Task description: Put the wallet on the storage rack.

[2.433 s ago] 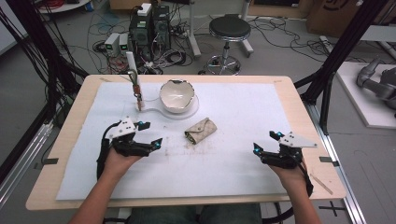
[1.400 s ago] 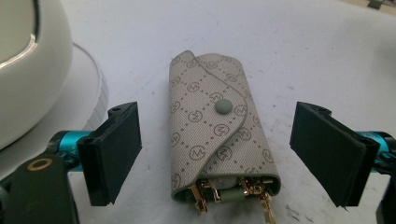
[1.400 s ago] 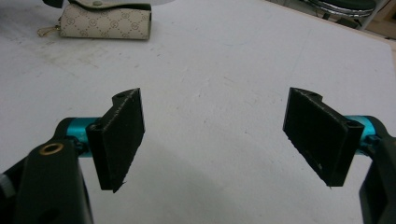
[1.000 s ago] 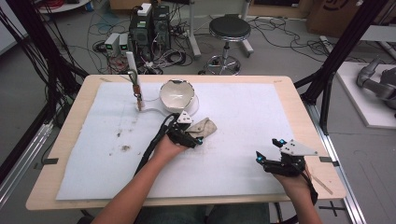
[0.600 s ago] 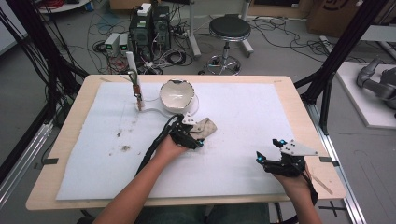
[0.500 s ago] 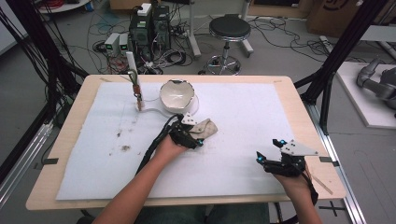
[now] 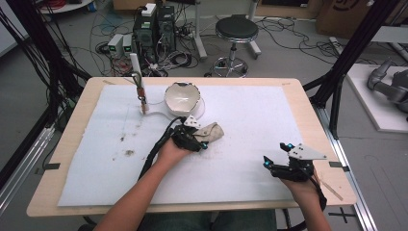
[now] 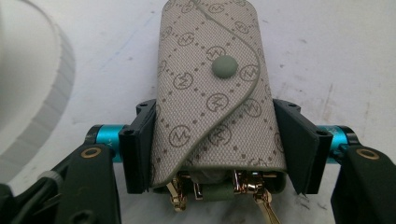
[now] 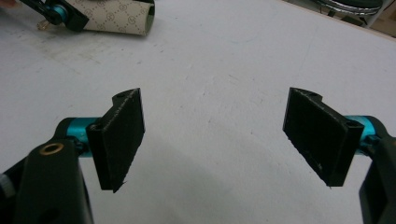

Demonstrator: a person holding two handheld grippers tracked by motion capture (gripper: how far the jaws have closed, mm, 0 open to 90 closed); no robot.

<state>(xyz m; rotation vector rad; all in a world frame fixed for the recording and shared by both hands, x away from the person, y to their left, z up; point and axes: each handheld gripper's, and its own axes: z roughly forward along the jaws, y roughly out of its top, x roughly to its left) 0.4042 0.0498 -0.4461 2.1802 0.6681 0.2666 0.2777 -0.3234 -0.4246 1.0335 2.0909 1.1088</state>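
left gripper [image 7: 204, 140] sits near the middle of the table [image 7: 308, 120], on the white sheet [image 7: 250, 120] that covers most of the top. its jaws have just been closing and now clamp a monogrammed key pouch [image 7: 211, 132] by its two long sides. in the left gripper view the pouch [image 8: 215, 93] lies flat on the sheet between the two black pads [image 8: 140, 144], one pad pressed against each side, near the pouch's open end. the flap is folded over and fastened with a round snap button [image 8: 225, 66]. gold-coloured key hooks [image 8: 254, 186] stick out of the open end, toward the camera. the pouch's closed end points away from the hand.

a white bowl [image 7: 182, 97] stands just beyond the pouch, close to it but apart. to the bowl's left a small upright tool on a stand [image 7: 139, 94] rests on the sheet. brown specks [image 7: 126, 147] mark the sheet to the left of the left forearm.

right gripper [image 7: 278, 155] rests near the table's right front corner, well apart from the pouch. in the right gripper view its jaws stand wide apart over bare sheet, nothing between them; the pouch's end [image 9: 116, 18] shows far off at the upper left.
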